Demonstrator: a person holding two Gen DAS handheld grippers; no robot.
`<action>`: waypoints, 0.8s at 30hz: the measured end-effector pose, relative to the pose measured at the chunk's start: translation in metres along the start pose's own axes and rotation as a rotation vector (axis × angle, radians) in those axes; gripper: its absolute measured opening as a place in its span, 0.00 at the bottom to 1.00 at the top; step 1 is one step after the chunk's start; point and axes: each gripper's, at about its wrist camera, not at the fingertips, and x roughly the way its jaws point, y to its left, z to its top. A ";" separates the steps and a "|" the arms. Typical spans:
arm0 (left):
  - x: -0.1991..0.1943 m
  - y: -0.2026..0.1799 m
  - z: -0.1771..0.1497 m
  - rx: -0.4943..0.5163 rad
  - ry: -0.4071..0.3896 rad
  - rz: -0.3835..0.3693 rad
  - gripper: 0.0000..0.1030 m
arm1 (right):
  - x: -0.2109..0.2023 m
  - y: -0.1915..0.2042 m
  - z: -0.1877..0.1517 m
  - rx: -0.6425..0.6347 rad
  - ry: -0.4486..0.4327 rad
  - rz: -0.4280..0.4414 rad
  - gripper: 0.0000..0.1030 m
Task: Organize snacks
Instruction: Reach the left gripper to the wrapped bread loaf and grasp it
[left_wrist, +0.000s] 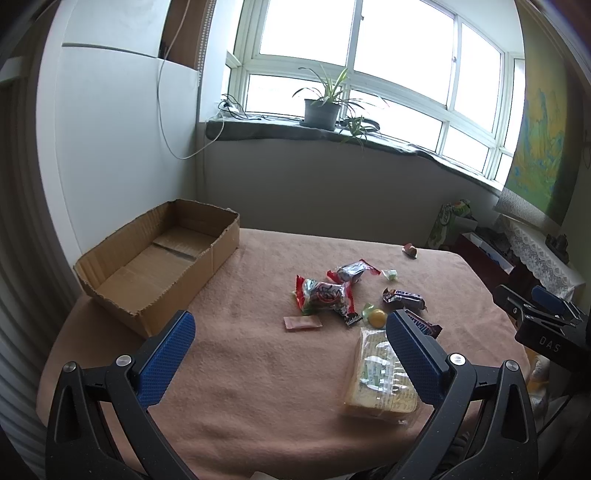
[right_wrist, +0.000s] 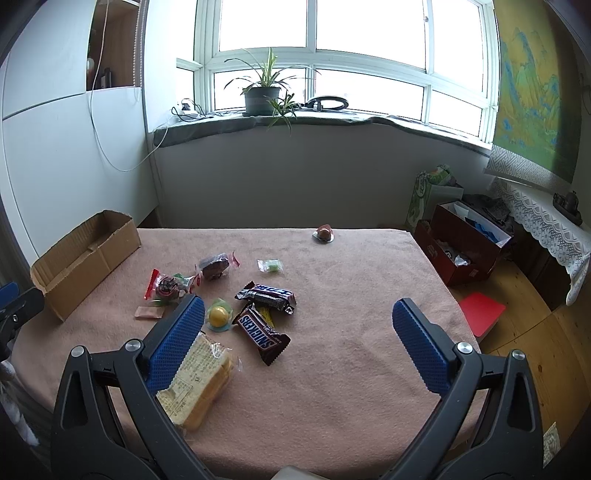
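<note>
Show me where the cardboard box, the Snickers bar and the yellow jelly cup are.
Cardboard box (left_wrist: 184, 254): left wrist view, on its bare floor.
Snickers bar (right_wrist: 260, 334): right wrist view, middle of the wrapper.
Yellow jelly cup (right_wrist: 218, 315): right wrist view, its yellow centre.

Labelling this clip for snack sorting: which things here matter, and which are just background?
Part of the job: cardboard box, Snickers bar, biscuit pack, yellow jelly cup, red-wrapped snacks.

Just lying about: potted plant, red box on the floor, wall painting.
</note>
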 end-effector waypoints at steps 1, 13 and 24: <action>0.000 0.000 0.000 -0.001 0.001 -0.002 0.99 | 0.000 0.000 0.000 0.001 0.000 0.001 1.00; 0.044 0.017 -0.006 -0.107 0.194 -0.196 0.99 | 0.046 -0.010 -0.018 0.108 0.205 0.260 1.00; 0.092 0.006 -0.025 -0.151 0.462 -0.413 0.70 | 0.083 0.016 -0.055 0.158 0.473 0.478 0.70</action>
